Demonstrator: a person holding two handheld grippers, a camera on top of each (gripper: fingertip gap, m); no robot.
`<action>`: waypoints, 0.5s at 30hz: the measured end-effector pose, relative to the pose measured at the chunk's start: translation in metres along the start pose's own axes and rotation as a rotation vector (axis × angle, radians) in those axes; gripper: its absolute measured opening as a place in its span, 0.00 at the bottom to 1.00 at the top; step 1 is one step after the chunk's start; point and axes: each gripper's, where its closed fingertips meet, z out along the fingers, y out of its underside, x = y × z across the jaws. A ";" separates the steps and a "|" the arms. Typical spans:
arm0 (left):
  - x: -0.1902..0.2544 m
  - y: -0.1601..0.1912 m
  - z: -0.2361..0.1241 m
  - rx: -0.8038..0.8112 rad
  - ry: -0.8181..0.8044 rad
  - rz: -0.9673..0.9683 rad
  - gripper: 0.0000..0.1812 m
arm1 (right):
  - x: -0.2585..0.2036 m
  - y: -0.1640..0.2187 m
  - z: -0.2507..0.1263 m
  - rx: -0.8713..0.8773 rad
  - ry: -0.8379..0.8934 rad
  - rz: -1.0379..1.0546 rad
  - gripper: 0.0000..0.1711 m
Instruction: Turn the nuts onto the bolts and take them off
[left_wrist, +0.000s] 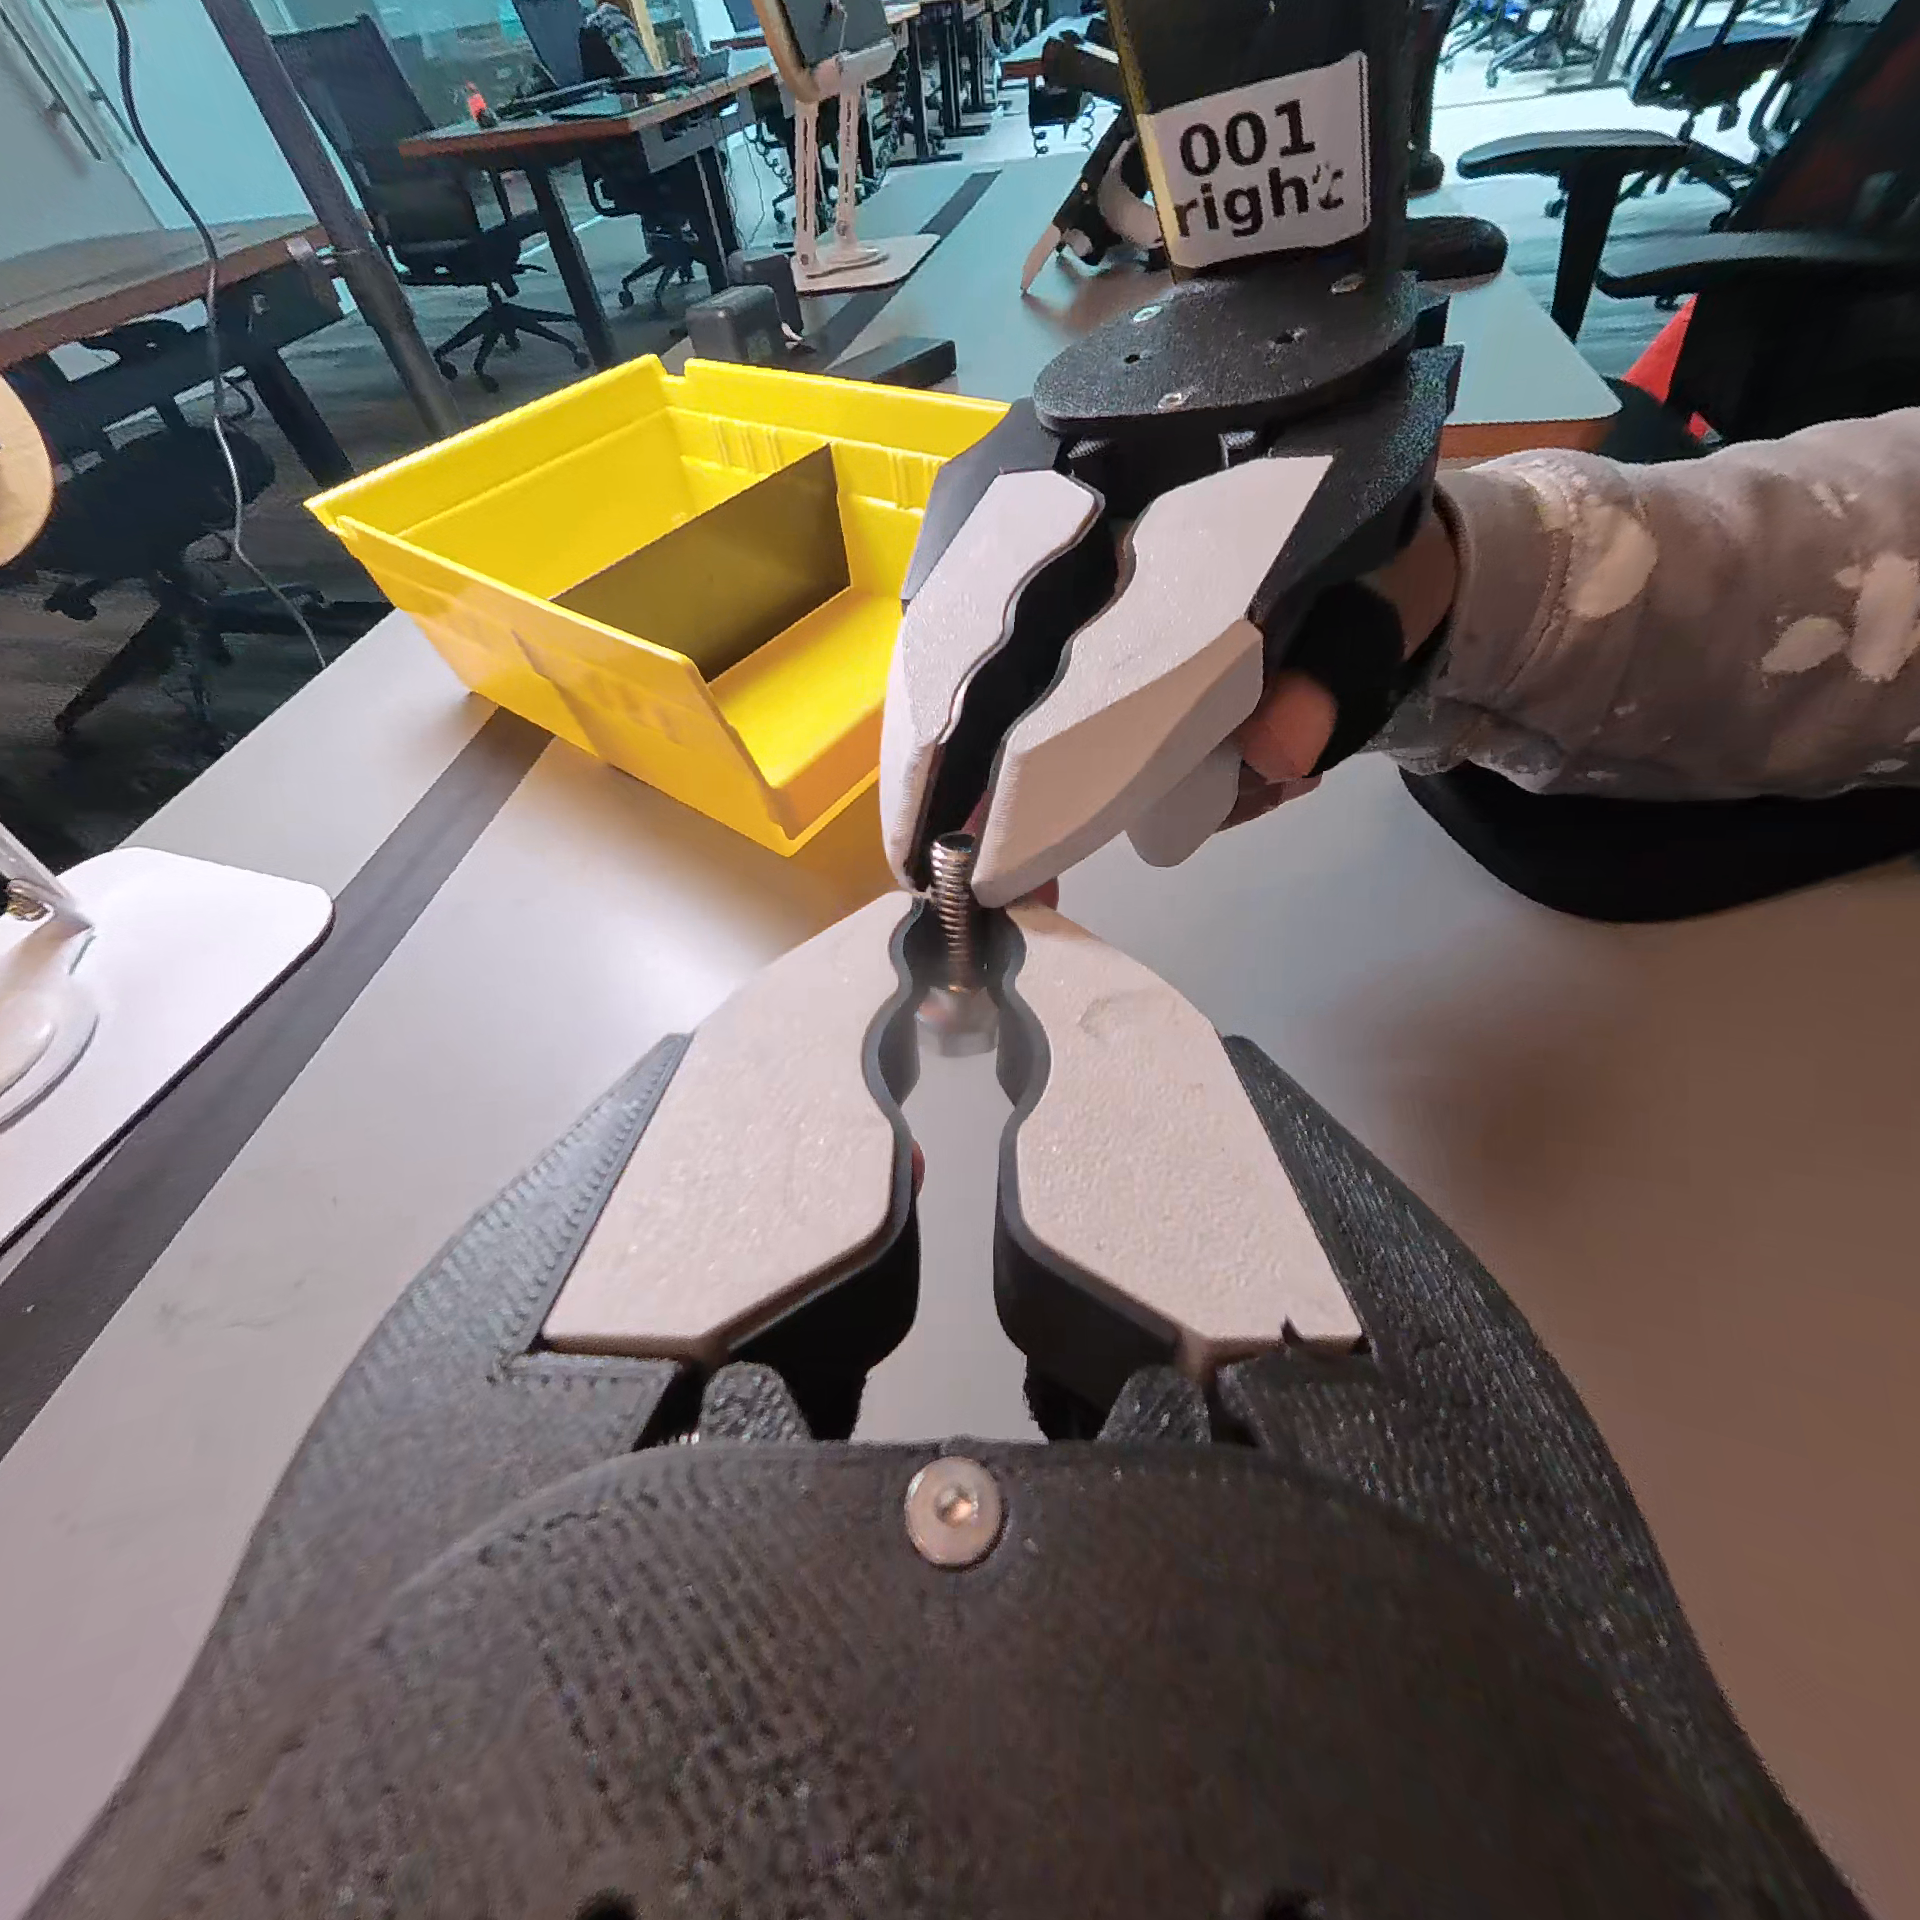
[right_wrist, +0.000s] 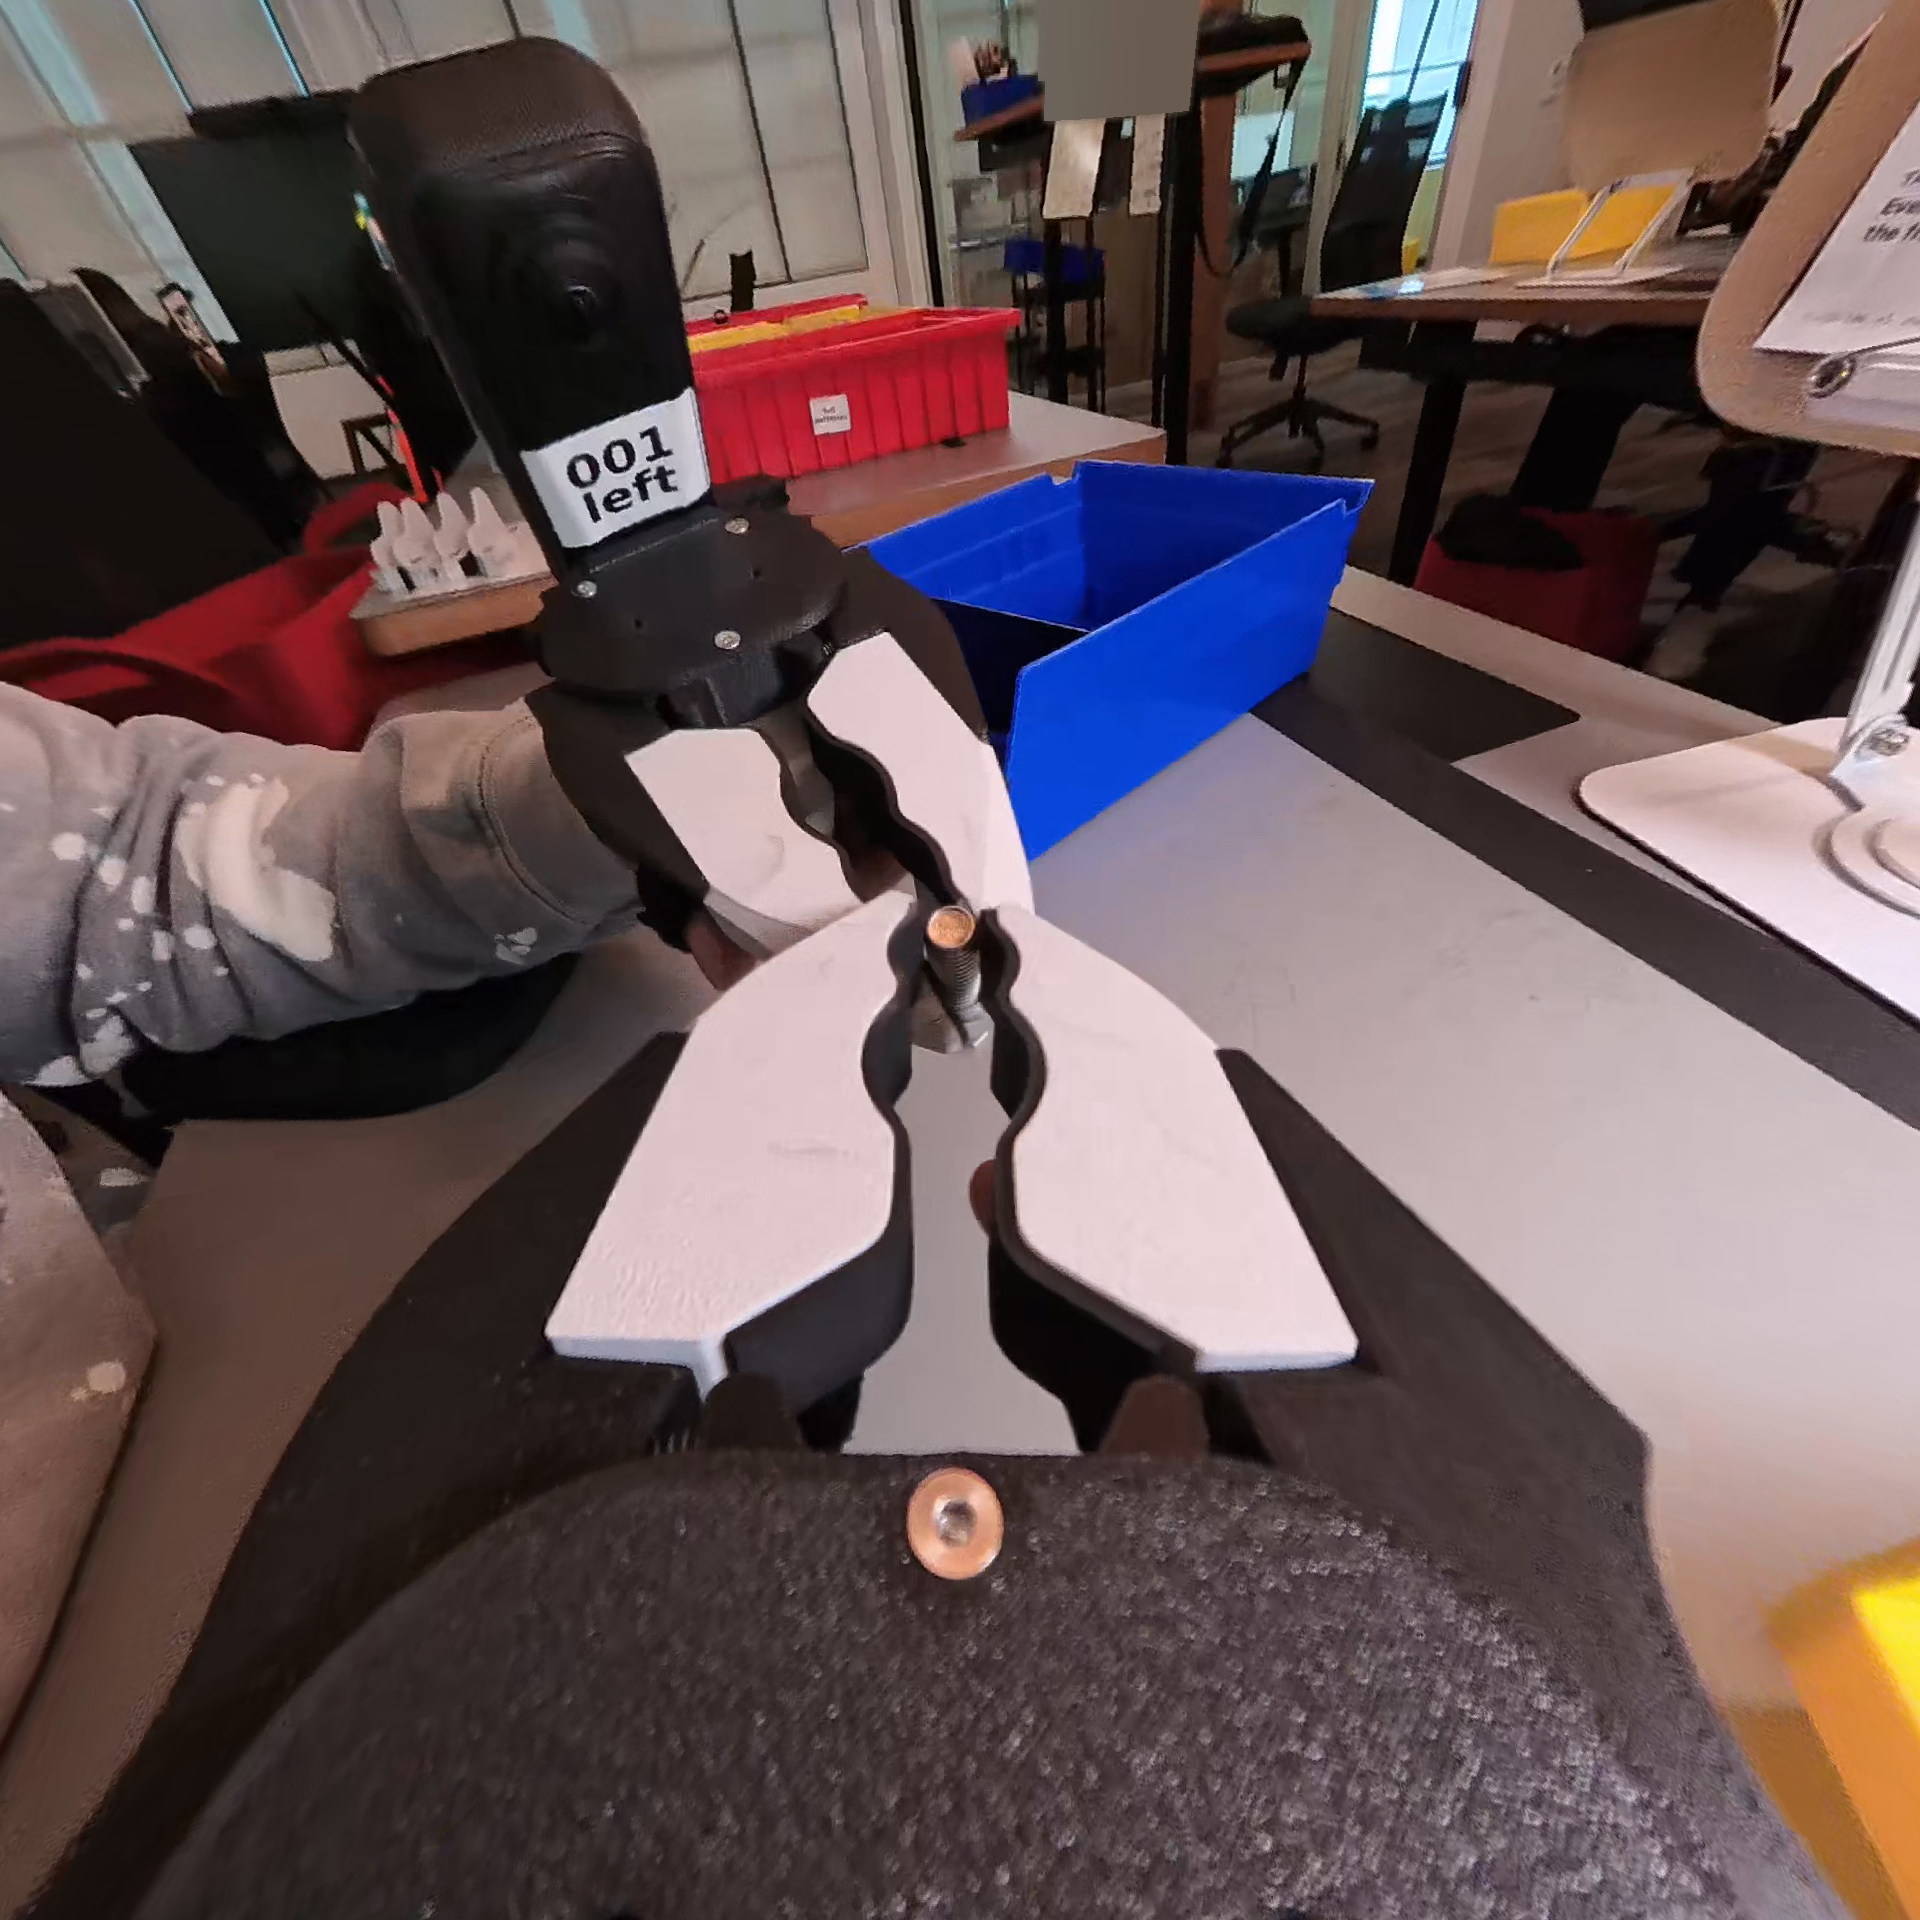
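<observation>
A steel bolt (left_wrist: 950, 883) stands upright over the grey table (left_wrist: 520, 1039), threads up, with a hex piece (left_wrist: 956, 1031) at its lower end. My left gripper (left_wrist: 958, 920) is shut on the threaded shaft. My right gripper (left_wrist: 951, 878) comes down from above, held by a gloved hand (left_wrist: 1340, 675), and is shut on the top of the threads. In the right wrist view the bolt's end face (right_wrist: 951, 925) sits between my right gripper's tips (right_wrist: 954, 920), the hex piece (right_wrist: 951, 1036) shows below, and my left gripper's fingers (right_wrist: 914, 769) reach in from the upper left. No separate nut can be made out.
A yellow bin (left_wrist: 623, 582) with a dark divider stands behind the grippers; its corner shows in the right wrist view (right_wrist: 1860, 1662). A blue bin (right_wrist: 1143, 623) stands on the other side. White stand bases (left_wrist: 156, 956) (right_wrist: 1745, 821) sit on the table. A red crate (right_wrist: 852, 384) is beyond. Both grippers' tips are close together, under 4 cm apart.
</observation>
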 end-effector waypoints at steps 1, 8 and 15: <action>0.001 0.000 0.000 0.008 0.012 -0.007 0.06 | 0.000 0.001 0.000 -0.007 -0.005 0.003 0.06; 0.025 -0.008 -0.010 0.092 0.256 -0.127 0.19 | -0.014 -0.008 -0.008 0.016 -0.121 0.014 0.05; 0.034 -0.004 -0.009 0.124 0.373 -0.220 0.15 | -0.022 -0.011 -0.014 0.042 -0.217 0.041 0.05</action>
